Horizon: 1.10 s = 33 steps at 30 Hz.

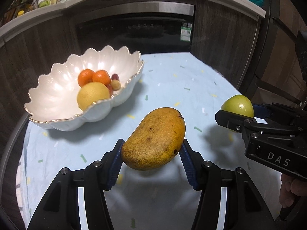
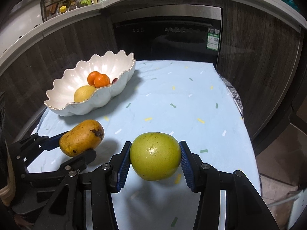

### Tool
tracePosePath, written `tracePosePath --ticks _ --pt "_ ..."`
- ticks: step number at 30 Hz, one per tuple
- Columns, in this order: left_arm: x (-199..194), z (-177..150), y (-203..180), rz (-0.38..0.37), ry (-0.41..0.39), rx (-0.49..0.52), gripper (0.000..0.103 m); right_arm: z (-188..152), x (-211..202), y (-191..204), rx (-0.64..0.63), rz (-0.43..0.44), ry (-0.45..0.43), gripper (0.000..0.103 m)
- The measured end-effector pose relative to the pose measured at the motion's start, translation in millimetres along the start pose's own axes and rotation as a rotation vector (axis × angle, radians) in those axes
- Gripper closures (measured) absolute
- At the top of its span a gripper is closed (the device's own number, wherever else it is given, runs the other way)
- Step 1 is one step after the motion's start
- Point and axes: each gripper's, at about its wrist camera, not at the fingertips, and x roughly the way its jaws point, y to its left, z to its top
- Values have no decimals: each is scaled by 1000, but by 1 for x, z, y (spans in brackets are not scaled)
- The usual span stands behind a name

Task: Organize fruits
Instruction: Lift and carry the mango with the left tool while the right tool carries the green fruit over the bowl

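My left gripper (image 1: 152, 148) is shut on a yellow-orange mango (image 1: 155, 139) and holds it above the light blue tablecloth (image 1: 172, 80). The mango (image 2: 81, 138) also shows at the left of the right wrist view. My right gripper (image 2: 155, 158) is shut on a round green fruit (image 2: 155, 156), lifted off the cloth; it shows at the right of the left wrist view (image 1: 238, 105). A white scalloped bowl (image 1: 57, 88) stands at the back left and holds two oranges (image 1: 94, 77), a yellow fruit (image 1: 93, 96) and small reddish fruits (image 1: 115, 80). The bowl also shows in the right wrist view (image 2: 63, 82).
The table (image 2: 191, 99) stands in front of a dark built-in oven (image 2: 168, 36) and wood-grain cabinets. A counter (image 2: 57, 19) with bottles and a rack runs above at the back left. The table's right edge drops off near a checked cloth (image 2: 234, 95).
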Motion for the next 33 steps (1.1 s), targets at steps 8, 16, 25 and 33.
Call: tracePosePath --ticks 8,16,25,33 --pt "-23 10 17 20 -47 -23 47 16 -16 20 -36 11 -42 54" --pt "-44 21 45 57 -95 -56 47 41 -26 51 -85 36 -88 54" --pt "-63 37 80 101 -143 -85 47 67 -32 84 -127 62 -132 54" --pt "-72 49 105 131 -176 -104 47 88 -32 106 -147 78 -164 54"
